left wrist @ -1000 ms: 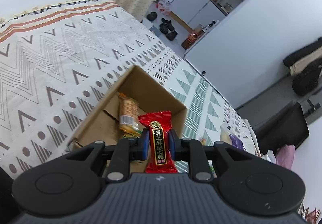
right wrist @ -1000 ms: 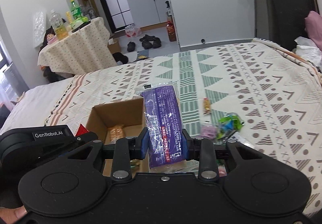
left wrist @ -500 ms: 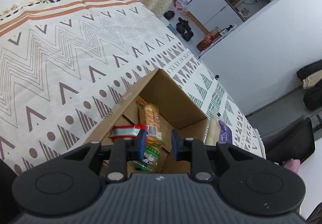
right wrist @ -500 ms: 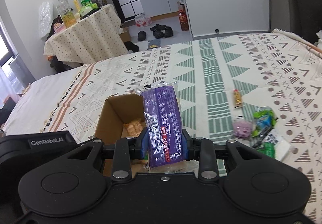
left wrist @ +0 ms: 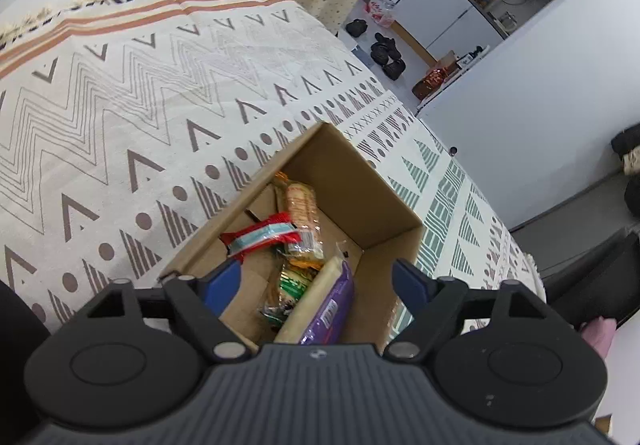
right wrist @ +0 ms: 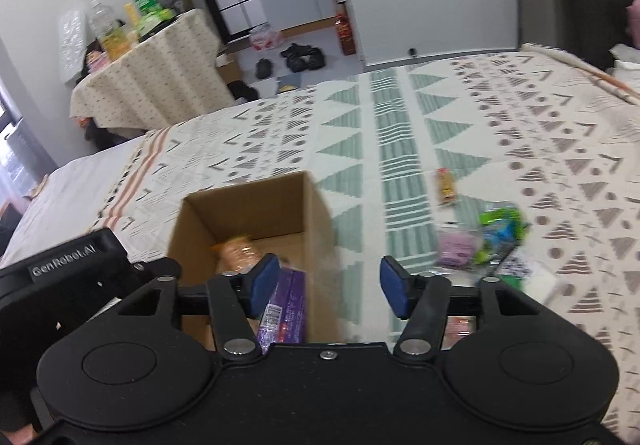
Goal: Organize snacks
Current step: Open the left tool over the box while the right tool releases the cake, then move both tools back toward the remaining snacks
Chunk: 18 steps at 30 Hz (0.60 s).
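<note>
The purple snack packet (left wrist: 330,309) now lies inside the cardboard box (left wrist: 372,185) beside the red candy (left wrist: 260,235), both released a second ago; left gripper (left wrist: 318,281) and right gripper (right wrist: 326,287) gape empty, loose snacks (right wrist: 480,237) remaining on the bedspread (right wrist: 440,117).

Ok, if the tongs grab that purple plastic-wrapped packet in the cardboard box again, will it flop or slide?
The purple plastic-wrapped packet leans straight against the brown cardboard box wall without sagging, so it is probably fairly stiff. Its wrapper looks glossy, so it may slip in a light pinch. It seems flat and slim, likely light.
</note>
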### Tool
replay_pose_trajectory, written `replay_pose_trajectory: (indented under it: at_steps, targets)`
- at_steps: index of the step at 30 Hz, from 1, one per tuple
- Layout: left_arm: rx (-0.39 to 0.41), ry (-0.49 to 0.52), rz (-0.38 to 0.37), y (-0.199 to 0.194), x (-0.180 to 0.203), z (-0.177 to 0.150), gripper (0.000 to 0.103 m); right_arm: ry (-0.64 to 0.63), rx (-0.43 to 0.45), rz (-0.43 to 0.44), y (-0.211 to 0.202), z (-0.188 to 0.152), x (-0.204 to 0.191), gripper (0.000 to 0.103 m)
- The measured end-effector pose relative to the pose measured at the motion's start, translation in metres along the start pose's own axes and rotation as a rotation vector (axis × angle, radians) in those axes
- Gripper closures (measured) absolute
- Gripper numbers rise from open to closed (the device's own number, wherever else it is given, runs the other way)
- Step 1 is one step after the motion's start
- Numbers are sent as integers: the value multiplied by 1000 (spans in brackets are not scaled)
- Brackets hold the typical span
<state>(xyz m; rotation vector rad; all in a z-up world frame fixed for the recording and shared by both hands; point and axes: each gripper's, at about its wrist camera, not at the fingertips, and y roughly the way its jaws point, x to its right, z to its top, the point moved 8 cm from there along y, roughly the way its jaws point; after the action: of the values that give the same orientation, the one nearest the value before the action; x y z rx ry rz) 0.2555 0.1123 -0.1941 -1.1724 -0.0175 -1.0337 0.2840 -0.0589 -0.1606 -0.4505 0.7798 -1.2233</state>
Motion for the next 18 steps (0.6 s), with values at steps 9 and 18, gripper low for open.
replay_pose_trajectory:
  at_steps: [9,18]
  targets:
    - [52,136,-27,-16,42,-29,7,18,37,-97,-37,-3,53,21]
    - [49,277,-53,-24,81,-75,7,34,92,-130,-75,-1,99,0]
